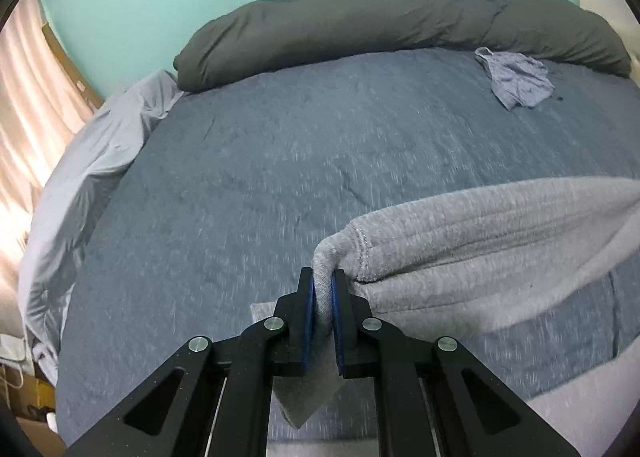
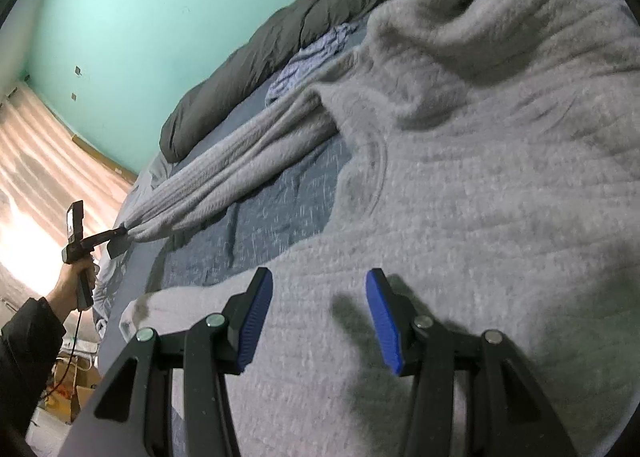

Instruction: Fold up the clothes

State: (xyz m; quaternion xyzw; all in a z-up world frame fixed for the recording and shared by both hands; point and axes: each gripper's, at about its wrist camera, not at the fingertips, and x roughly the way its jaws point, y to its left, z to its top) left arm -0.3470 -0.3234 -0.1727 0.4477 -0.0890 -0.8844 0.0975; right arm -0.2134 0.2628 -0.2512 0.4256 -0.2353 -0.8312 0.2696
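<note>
Left wrist view: left gripper pinching the cuff end of the grey sweater's sleeve, lifted clear of the blue bedsheet; best to keep the pinch firm and carry the sleeve rightward across the body without twisting. Right wrist view: right gripper spread, nothing between the pads, hovering over the sweater spread on the near right of the bed; best used to pin the body flat while the sleeve, stretched far left, comes over.

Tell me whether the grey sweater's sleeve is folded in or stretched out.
Stretched out. The left gripper is clamped on the cuff of the sleeve, pulling it taut away from the sweater body.
</note>
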